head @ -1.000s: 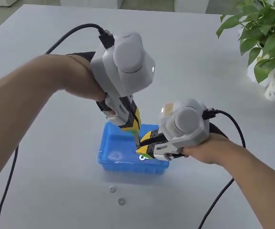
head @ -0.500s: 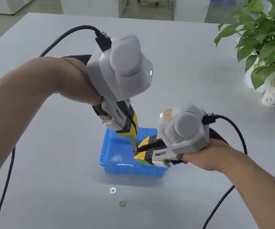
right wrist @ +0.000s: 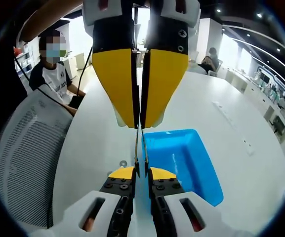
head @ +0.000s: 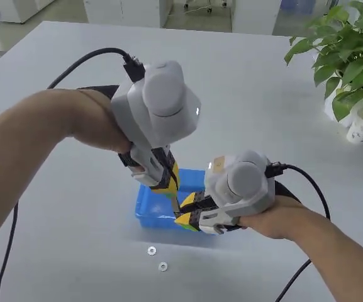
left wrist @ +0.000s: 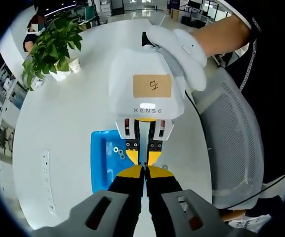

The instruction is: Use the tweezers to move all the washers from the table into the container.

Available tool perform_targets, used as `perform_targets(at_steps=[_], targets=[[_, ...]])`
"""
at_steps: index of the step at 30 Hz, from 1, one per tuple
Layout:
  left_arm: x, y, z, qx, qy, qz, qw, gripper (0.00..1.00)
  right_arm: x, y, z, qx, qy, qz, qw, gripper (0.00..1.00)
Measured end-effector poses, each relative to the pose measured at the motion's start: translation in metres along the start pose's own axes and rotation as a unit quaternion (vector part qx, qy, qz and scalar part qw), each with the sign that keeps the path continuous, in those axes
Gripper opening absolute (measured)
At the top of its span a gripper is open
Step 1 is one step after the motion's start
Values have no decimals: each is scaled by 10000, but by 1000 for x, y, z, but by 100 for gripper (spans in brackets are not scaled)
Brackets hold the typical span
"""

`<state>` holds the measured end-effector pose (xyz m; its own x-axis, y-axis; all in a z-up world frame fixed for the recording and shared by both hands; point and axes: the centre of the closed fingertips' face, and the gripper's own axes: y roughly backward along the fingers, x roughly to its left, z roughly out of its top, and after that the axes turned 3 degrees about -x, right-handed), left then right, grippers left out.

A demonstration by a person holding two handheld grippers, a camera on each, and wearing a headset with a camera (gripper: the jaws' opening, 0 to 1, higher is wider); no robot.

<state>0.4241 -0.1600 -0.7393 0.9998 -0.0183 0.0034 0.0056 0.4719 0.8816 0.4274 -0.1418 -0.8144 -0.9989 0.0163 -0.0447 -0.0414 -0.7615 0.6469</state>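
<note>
While the two loose washers (head: pixel 151 251) lie exactly where they lay half a second ago, on the table (head: pixel 61 251) just in front of the container (head: pixel 145 206), we see both grippers a touch lower over that blue box than before. And here's the left gripper (left wrist: pixel 144 169), coming down steeply from above in the left hand (head: pixel 99 119), forearm reaching in from the left edge, jaws pressed together on the upper end of the tweezers (right wrist: pixel 136 148). The right gripper (right wrist: pixel 142 173) lies nearly level in the right hand (head: pixel 275 214), pointing left over the container's right side. Its jaws stand narrow, pinching the tweezers' two legs lower down, so we have both tools meeting nose to nose on the same slim instrument above the container. Down inside, in the left gripper view, three more washers (left wrist: pixel 119 153) sit clustered on the container's floor. Now the surfaces: the container is a glossy blue rectangular tray with rounded corners and low walls. The washers are tiny flat silvery rings, and the tweezers show as two thin bright metal strips. The grippers wear smooth pale-grey shells, black jaws and wedge-shaped yellow tips, each trailing a black cable (head: pixel 87 60) over the matte white table.
</note>
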Motion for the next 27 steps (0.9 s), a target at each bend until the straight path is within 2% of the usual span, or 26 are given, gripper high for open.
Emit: perform_targets(at_steps=[16,27], targets=[[-22,-9,-14,22,158,-82,9998,5,27,-14,-5,-62,-41,191,9998,12],[-35,-17,-18,7,147,-106,9998,5,41,-21,-12,-91,-67,249,9996,12]])
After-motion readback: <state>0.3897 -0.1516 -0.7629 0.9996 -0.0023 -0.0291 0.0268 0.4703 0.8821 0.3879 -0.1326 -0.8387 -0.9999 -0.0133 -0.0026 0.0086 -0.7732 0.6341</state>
